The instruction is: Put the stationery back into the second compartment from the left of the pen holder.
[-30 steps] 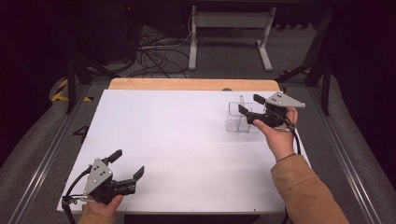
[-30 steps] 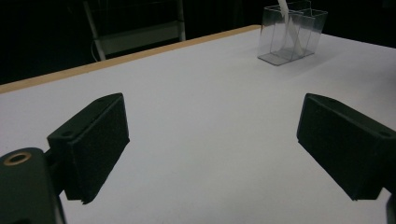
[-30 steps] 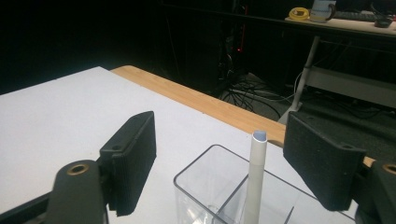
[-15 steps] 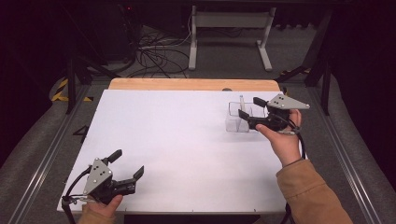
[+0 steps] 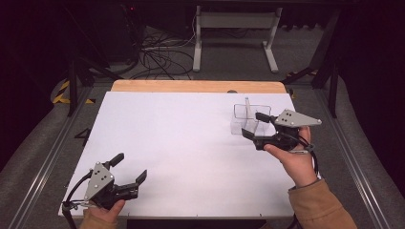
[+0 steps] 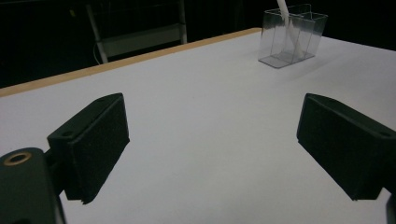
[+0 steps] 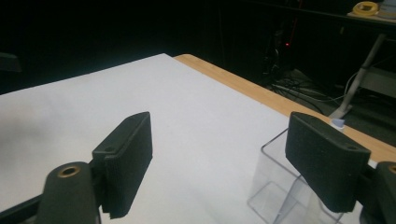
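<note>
From the high view, a person's right gripper (image 5: 252, 125) hovers with jaws spread just beside a clear plastic box (image 5: 248, 120) standing near the far right of the white table (image 5: 191, 138), a thin white stick (image 5: 248, 106) leaning inside the box, while the left gripper (image 5: 129, 168), jaws also apart and holding nothing, sits at the near left corner, well apart from the box. In the left gripper view, the two black jaws stand wide over bare tabletop, the box (image 6: 292, 36) and its stick (image 6: 287, 21) far off at upper right. In the right gripper view, the spread jaws frame the table's wooden edge (image 7: 261, 95), with the box (image 7: 285, 191) low at right, partly behind the right-hand jaw.
</note>
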The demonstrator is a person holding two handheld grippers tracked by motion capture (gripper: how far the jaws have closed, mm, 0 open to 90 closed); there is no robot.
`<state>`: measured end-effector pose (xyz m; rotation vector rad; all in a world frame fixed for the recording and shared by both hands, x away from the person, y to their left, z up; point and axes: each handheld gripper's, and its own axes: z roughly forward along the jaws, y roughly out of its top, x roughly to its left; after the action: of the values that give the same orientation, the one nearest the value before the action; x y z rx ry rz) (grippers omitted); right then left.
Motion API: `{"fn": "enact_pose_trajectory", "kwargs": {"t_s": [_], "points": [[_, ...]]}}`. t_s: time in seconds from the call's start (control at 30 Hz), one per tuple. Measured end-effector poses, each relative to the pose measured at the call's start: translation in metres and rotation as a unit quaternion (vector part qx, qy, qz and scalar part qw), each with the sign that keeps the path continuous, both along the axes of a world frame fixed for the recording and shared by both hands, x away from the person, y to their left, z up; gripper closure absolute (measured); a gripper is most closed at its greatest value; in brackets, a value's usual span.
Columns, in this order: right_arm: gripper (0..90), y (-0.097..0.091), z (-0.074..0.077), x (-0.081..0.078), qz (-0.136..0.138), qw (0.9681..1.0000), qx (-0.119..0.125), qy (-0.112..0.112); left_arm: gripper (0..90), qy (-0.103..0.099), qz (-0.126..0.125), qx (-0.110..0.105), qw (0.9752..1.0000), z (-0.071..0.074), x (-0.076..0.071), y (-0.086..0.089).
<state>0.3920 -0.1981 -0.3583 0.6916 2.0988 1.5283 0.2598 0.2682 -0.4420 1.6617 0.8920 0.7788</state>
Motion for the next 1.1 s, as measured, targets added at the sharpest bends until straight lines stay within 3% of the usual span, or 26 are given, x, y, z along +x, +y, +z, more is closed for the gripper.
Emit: {"fn": "enact_pose_trajectory", "kwargs": {"t_s": [0.5,0.67,0.93,1.1], "points": [[24.7,-0.002,-0.025,-0.028,0.043,0.9988,-0.024,0.005,10.1,-0.001,0.001,0.001,1.0,0.001,-0.001,0.001],[27.4,-0.007,-0.039,-0.035,0.051,0.9984,0.0,0.023,10.1,-0.001,0.0,0.002,1.0,0.001,-0.001,0.0],[27.5,-0.011,-0.057,-0.038,0.056,0.9978,0.008,0.033,10.1,-0.002,-0.001,0.006,1.0,0.001,-0.002,0.0],[27.3,-0.011,-0.067,-0.045,0.074,0.9963,0.031,0.031,10.0,-0.004,0.0,0.013,0.9999,0.001,-0.002,0.001]]}}
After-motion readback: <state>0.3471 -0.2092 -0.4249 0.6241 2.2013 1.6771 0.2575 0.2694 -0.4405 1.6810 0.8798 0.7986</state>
